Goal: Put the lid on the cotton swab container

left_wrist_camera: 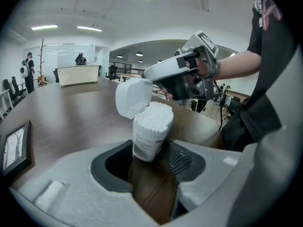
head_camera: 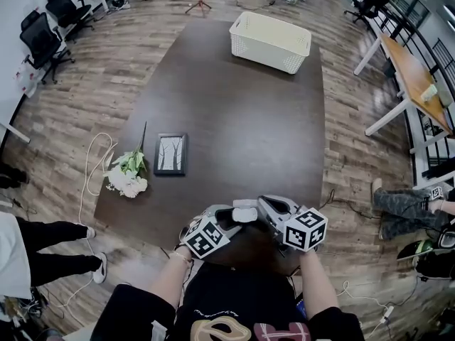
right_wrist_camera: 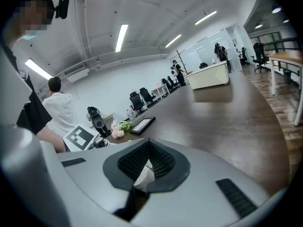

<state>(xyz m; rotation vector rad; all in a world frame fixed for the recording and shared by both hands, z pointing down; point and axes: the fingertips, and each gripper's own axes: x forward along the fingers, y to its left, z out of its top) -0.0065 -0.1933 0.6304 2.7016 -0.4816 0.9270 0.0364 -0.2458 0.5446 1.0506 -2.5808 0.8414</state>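
A small clear cotton swab container, full of white swabs, sits upright between the pads of my left gripper, held above the table's near edge; the jaws are still drawing in on it. Its round white lid hangs tilted just beside and above the container's open top, touching the swab tips. My right gripper is shut on the lid's rim, which shows as a white sliver between its ribbed pads. In the head view both grippers meet tip to tip, left and right, over the dark table.
A white slotted basket stands at the table's far end. A framed picture and a bunch of white flowers lie at the left side. Office chairs, a floor cable and seated people surround the table.
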